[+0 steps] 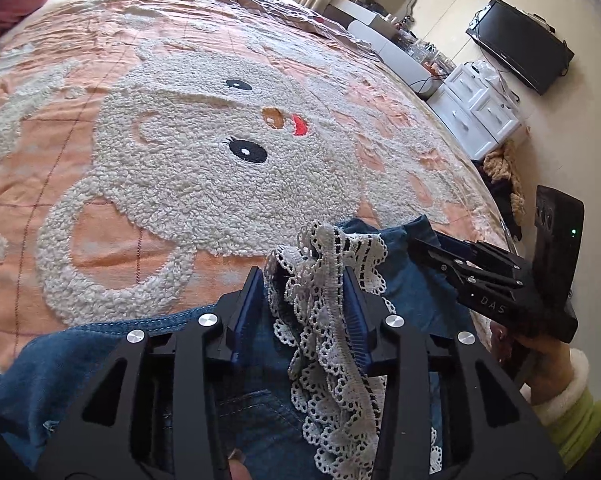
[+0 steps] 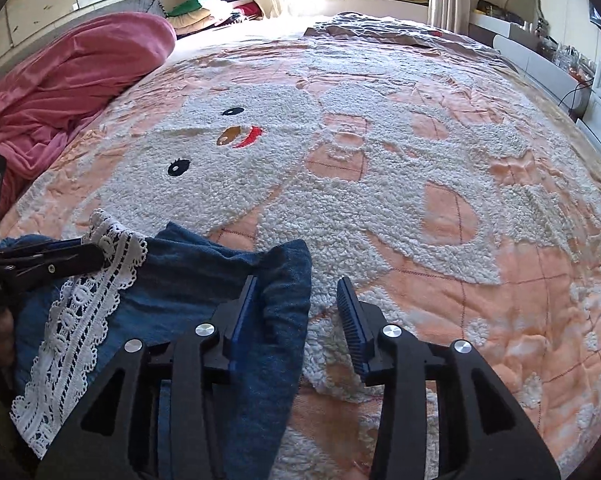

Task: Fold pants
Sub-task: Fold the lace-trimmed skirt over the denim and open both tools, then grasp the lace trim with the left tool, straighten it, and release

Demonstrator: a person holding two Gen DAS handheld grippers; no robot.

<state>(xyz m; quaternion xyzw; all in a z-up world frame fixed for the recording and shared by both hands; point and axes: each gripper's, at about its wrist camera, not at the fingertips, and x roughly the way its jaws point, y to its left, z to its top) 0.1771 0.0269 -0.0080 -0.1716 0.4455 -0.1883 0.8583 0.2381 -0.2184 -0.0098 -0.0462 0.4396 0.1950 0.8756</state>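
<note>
Two grippers work the near edge of the pants (image 2: pixel 204 280) on the bed (image 2: pixel 440 208). The left gripper (image 1: pixel 304 312) has its jaws clamped on the lace trim (image 1: pixel 332 320), anchoring that corner; the right gripper (image 2: pixel 300 320) has its jaws apart around the other denim edge, probably to grip and lift it evenly.

left wrist: low over the bed (image 1: pixel 100 184), facing out along its fingers (image 1: pixel 248 312), lace hem close between them | right wrist: alongside, same heading, close | shared: rabbit face (image 2: pixel 204 160), denim pants (image 2: pixel 204 280)
</note>
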